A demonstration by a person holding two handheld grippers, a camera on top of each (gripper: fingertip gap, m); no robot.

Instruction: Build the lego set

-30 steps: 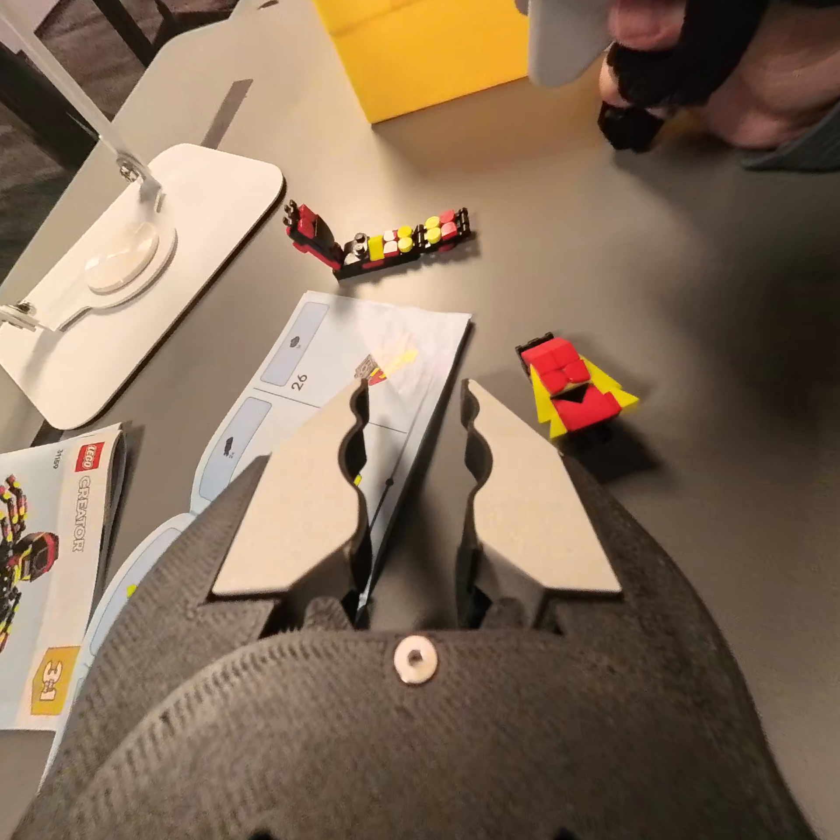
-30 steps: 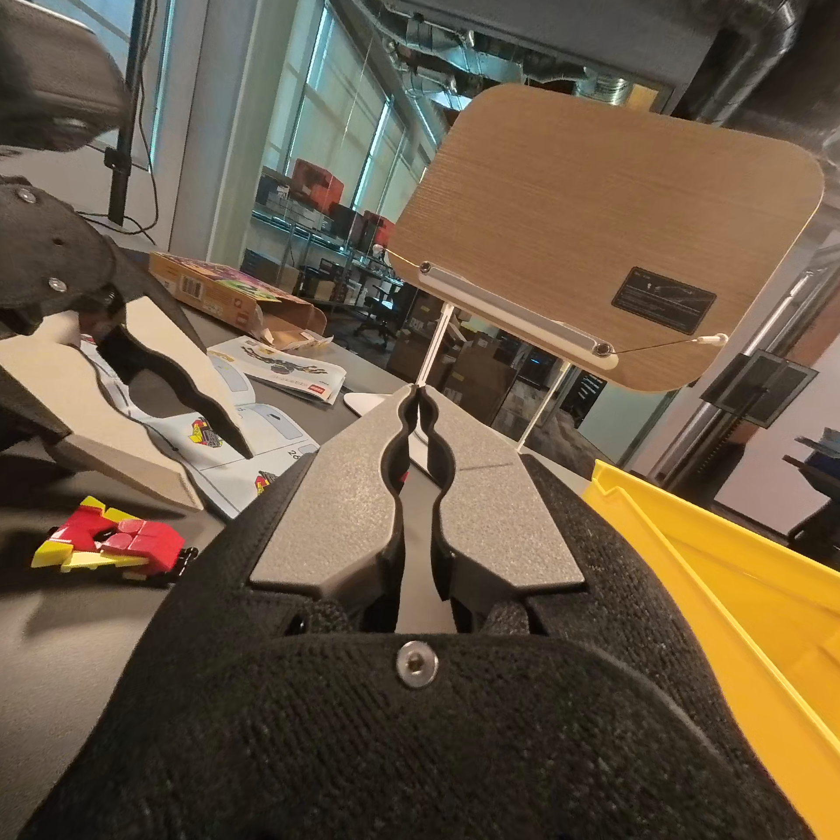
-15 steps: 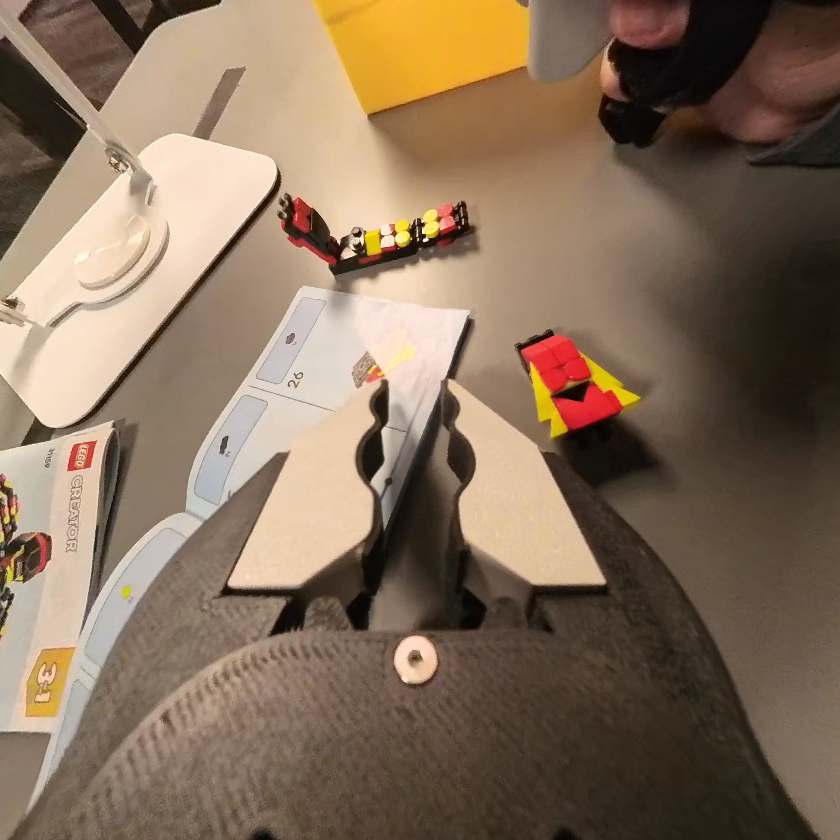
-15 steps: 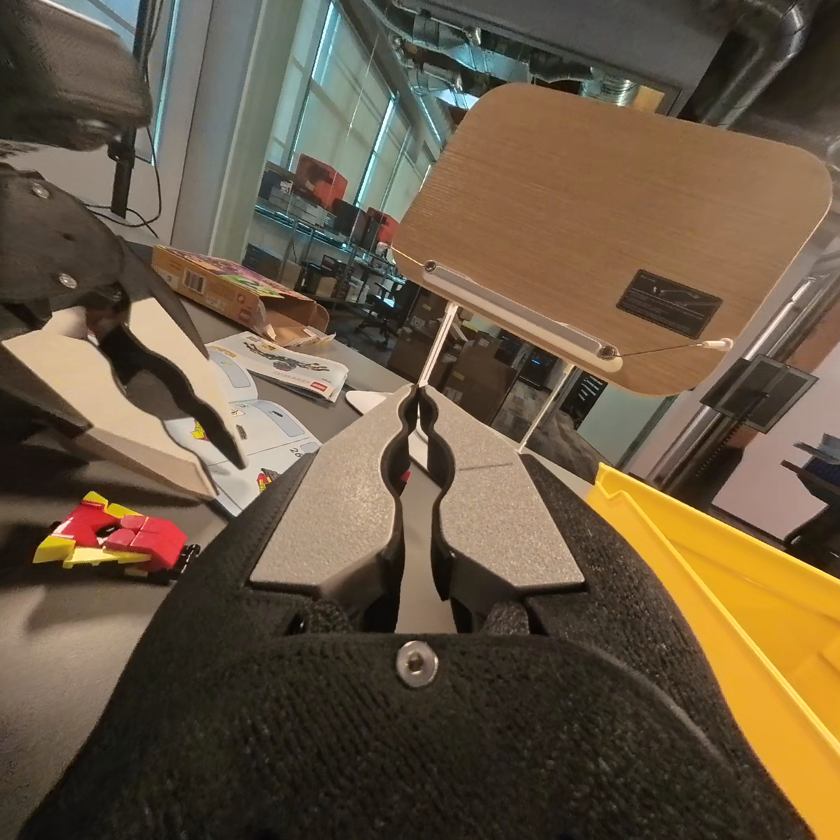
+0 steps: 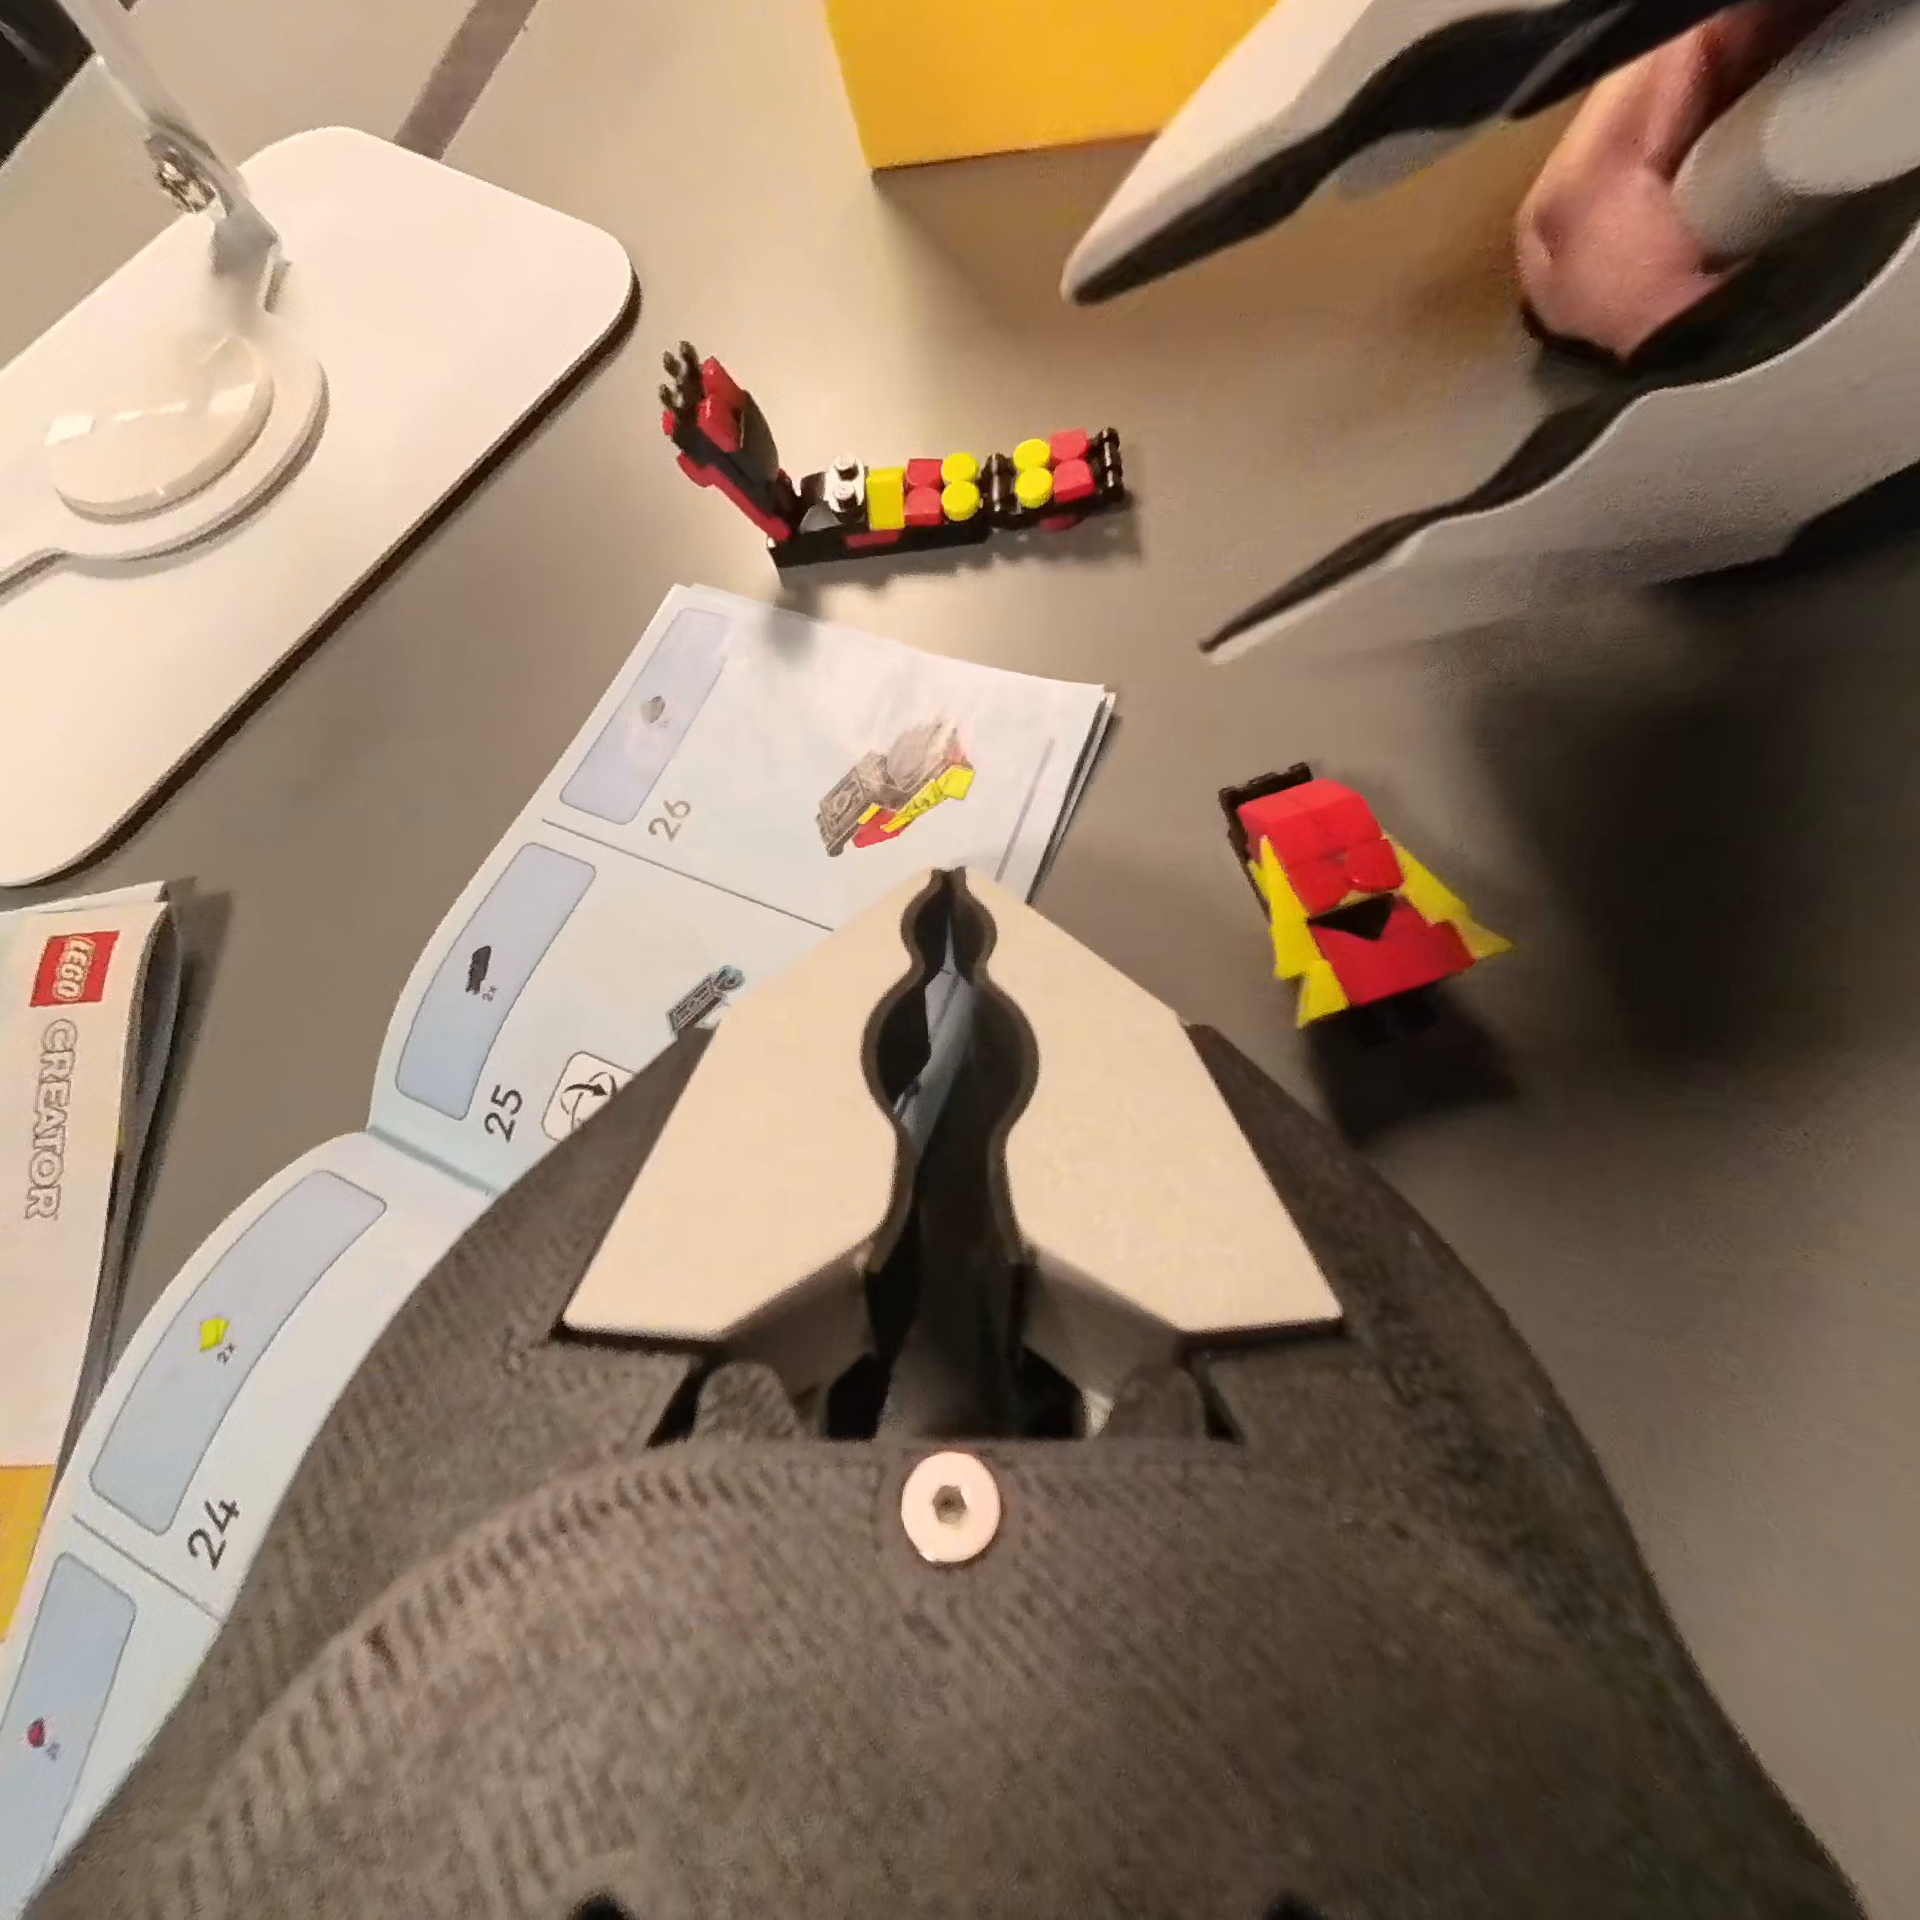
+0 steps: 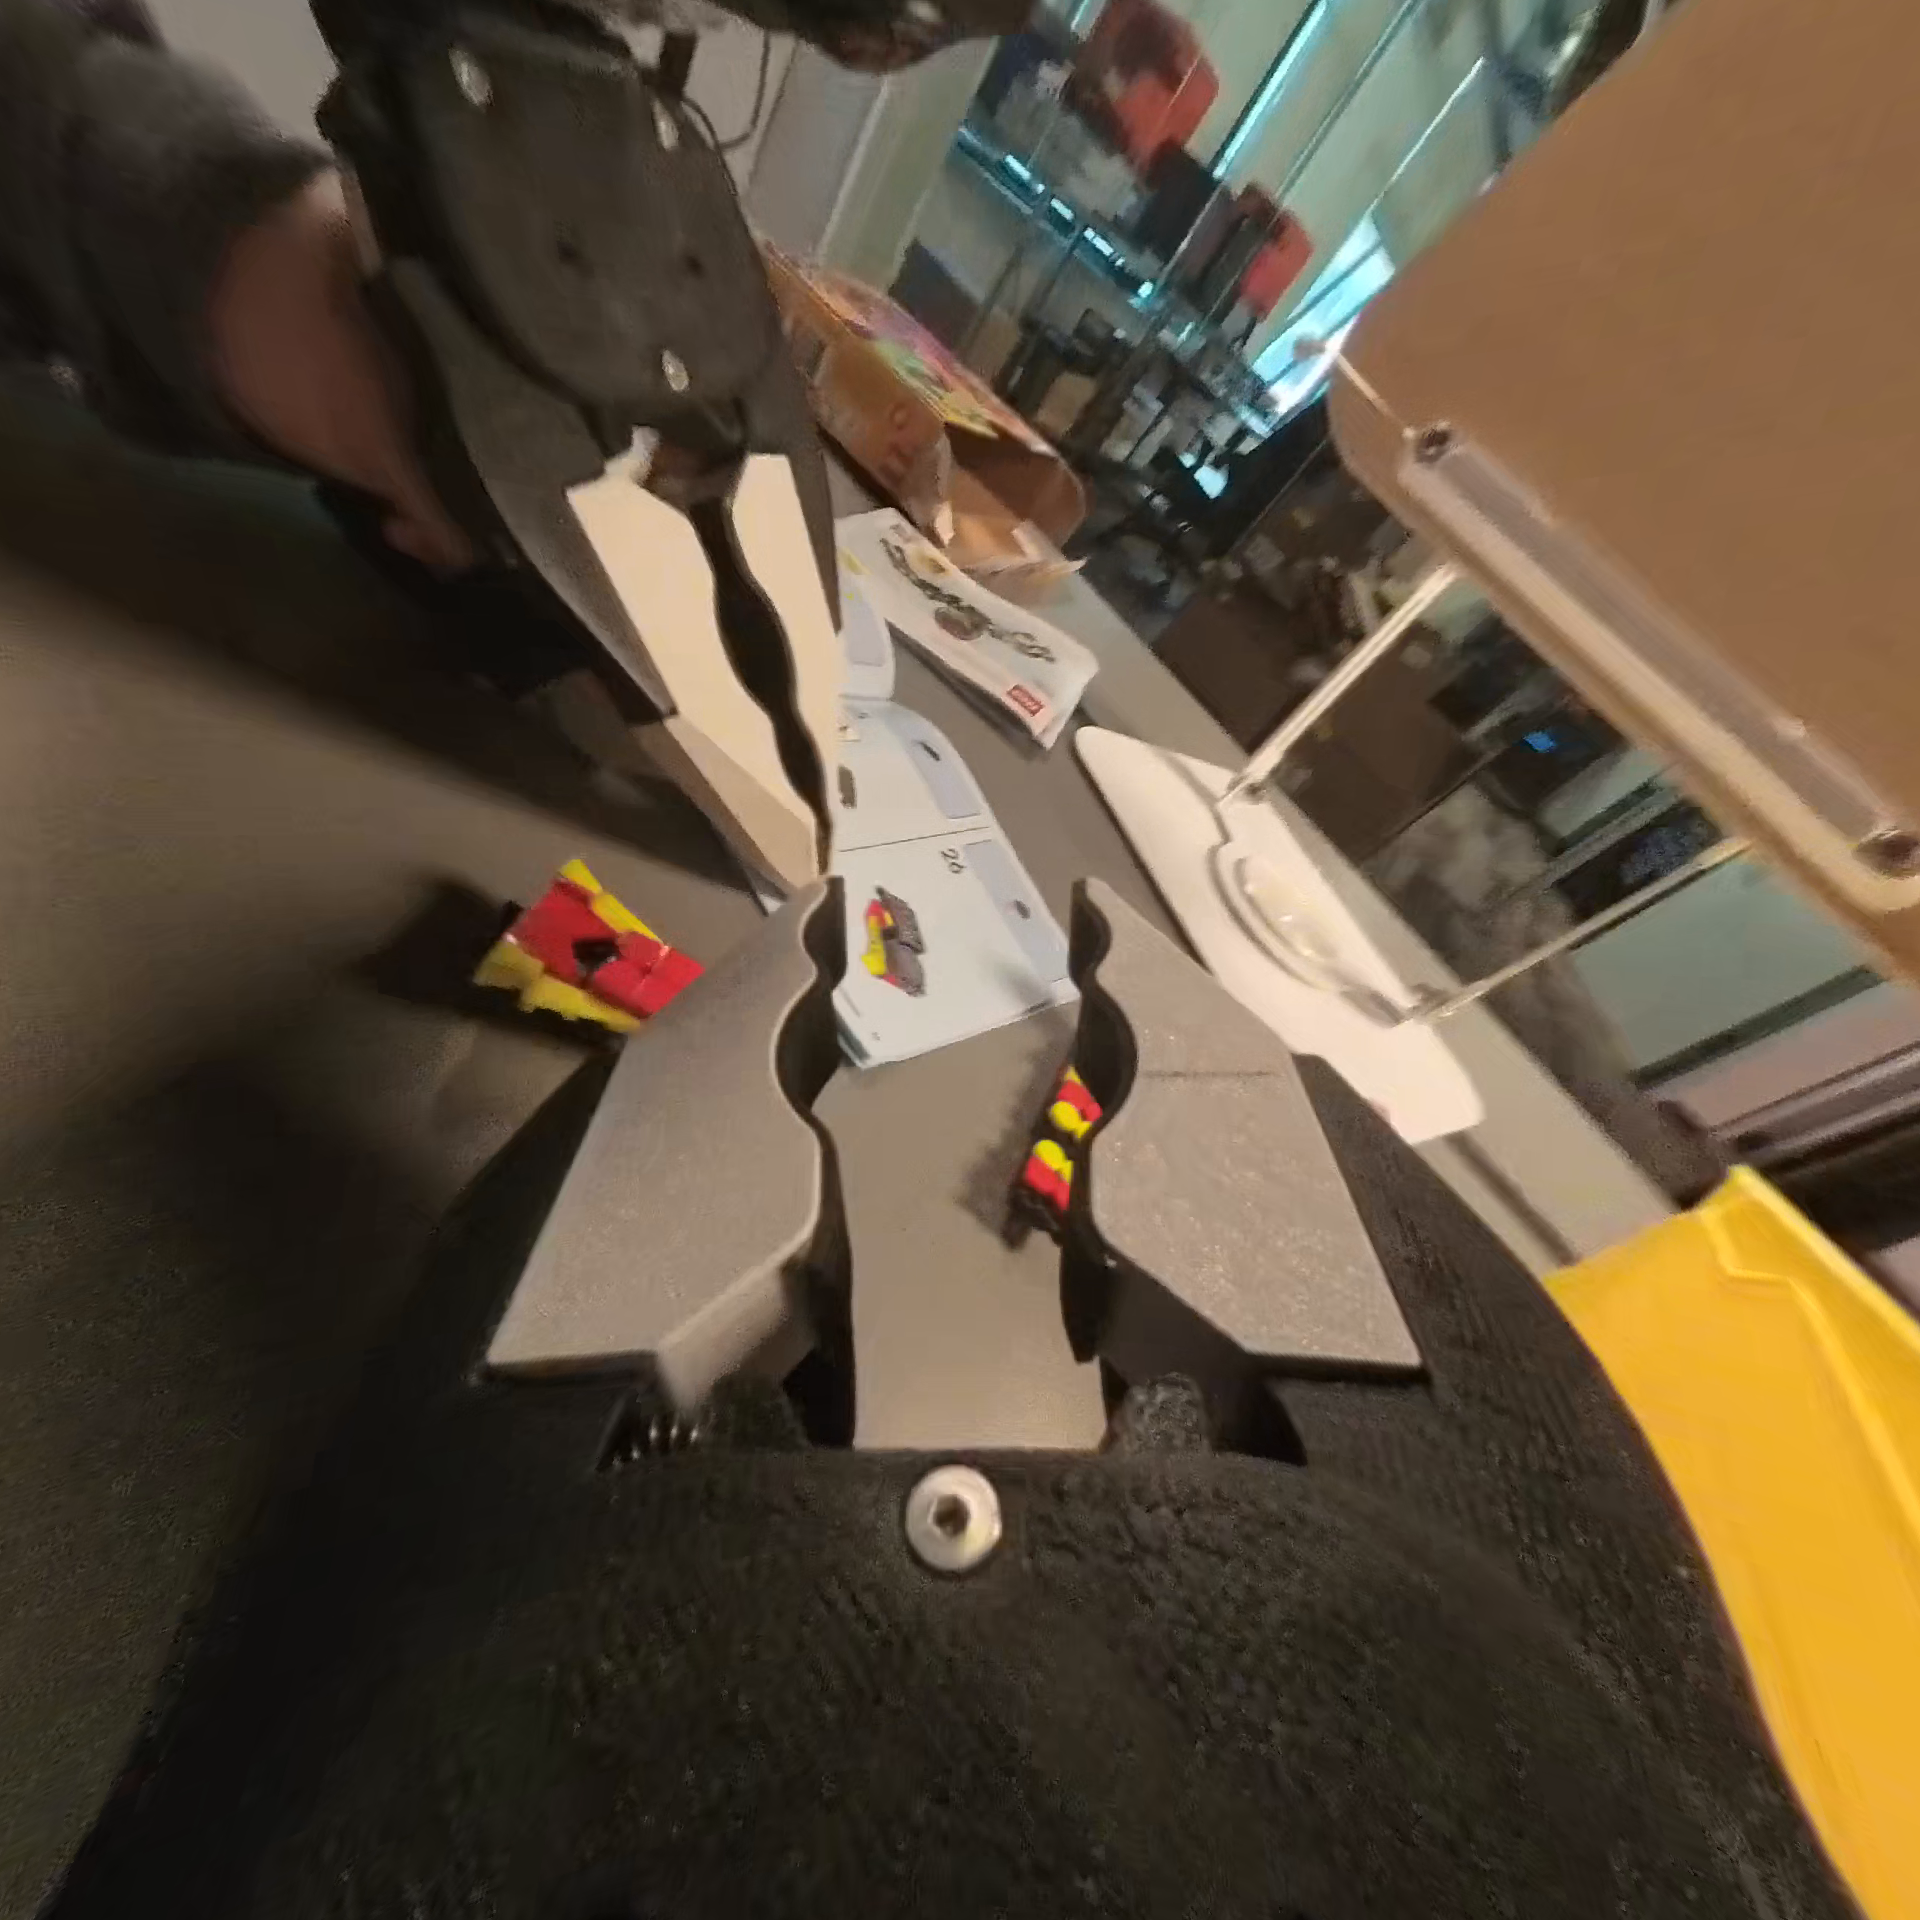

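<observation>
A long black, red and yellow lego piece (image 5: 894,488) lies on the grey table past the open instruction booklet (image 5: 727,831). A short red and yellow lego piece (image 5: 1351,914) lies to its right. My left gripper (image 5: 951,883) is shut and empty above the booklet's edge. My right gripper (image 6: 951,894) is open and tilted down over the table. The long piece (image 6: 1055,1143) shows between its fingers, close to the right finger. The short piece (image 6: 582,951) lies to its left. The right gripper's fingers (image 5: 1351,177) show blurred at the upper right of the left wrist view.
A white stand base (image 5: 260,436) sits at the far left, carrying a wooden board (image 6: 1662,364). A yellow bin (image 6: 1787,1507) stands at the right. A second booklet (image 5: 73,1143) lies at the left edge, a cardboard box (image 6: 935,436) behind. My hands' fingertips stand some 7 cm from each other.
My left gripper has closed from open to shut. My right gripper has opened and swung down toward the long lego piece.
</observation>
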